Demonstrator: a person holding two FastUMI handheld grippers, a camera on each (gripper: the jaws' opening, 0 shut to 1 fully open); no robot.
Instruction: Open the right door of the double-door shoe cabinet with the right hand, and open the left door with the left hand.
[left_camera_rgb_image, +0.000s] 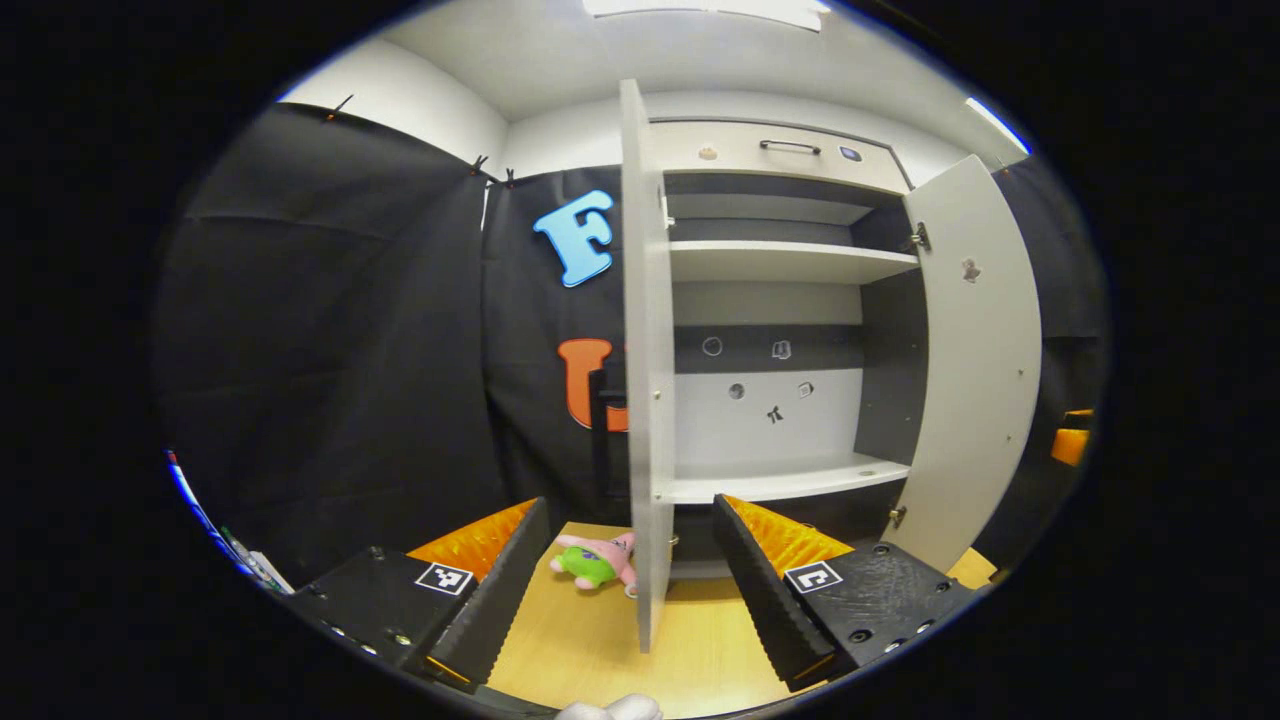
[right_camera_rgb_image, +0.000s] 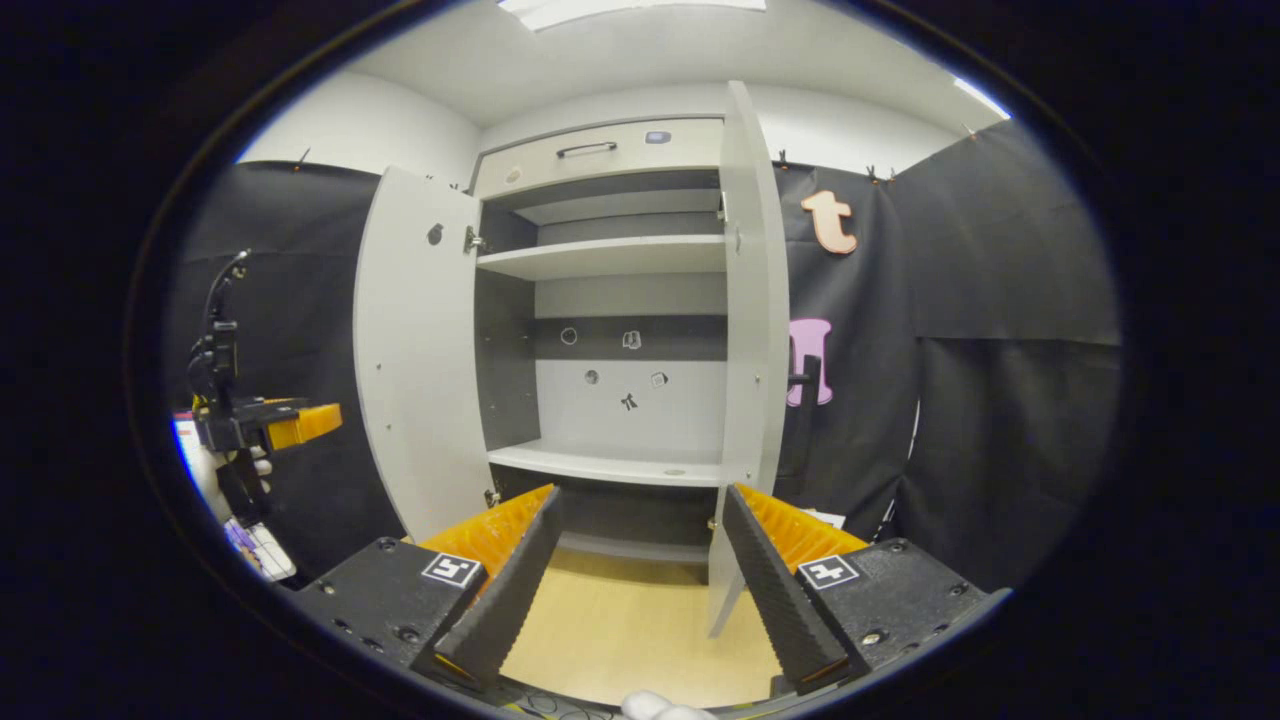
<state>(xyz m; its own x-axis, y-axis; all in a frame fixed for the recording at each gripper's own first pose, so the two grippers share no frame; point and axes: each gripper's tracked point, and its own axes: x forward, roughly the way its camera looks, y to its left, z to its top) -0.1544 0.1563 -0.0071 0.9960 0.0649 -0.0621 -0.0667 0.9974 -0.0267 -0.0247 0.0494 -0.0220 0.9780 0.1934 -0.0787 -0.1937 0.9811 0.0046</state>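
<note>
The grey double-door shoe cabinet (left_camera_rgb_image: 780, 262) stands with both doors swung out. In the left gripper view the left door (left_camera_rgb_image: 645, 400) is edge-on, its lower edge showing between the wide-apart fingers of my left gripper (left_camera_rgb_image: 630, 505) without touching them. The right door (left_camera_rgb_image: 975, 350) hangs open farther right. In the right gripper view the right door (right_camera_rgb_image: 752, 300) is edge-on just right of centre, and my right gripper (right_camera_rgb_image: 642, 495) is open and holds nothing. The left door (right_camera_rgb_image: 415, 350) stands open at the left, with the left gripper (right_camera_rgb_image: 265, 422) and a hand beyond it.
A pink and green plush toy (left_camera_rgb_image: 600, 565) lies on the wooden floor (left_camera_rgb_image: 590, 640) beside the left door's foot. A drawer with a dark handle (left_camera_rgb_image: 790, 147) tops the cabinet. The shelves (right_camera_rgb_image: 610, 258) inside are bare. Black cloth walls close in on both sides.
</note>
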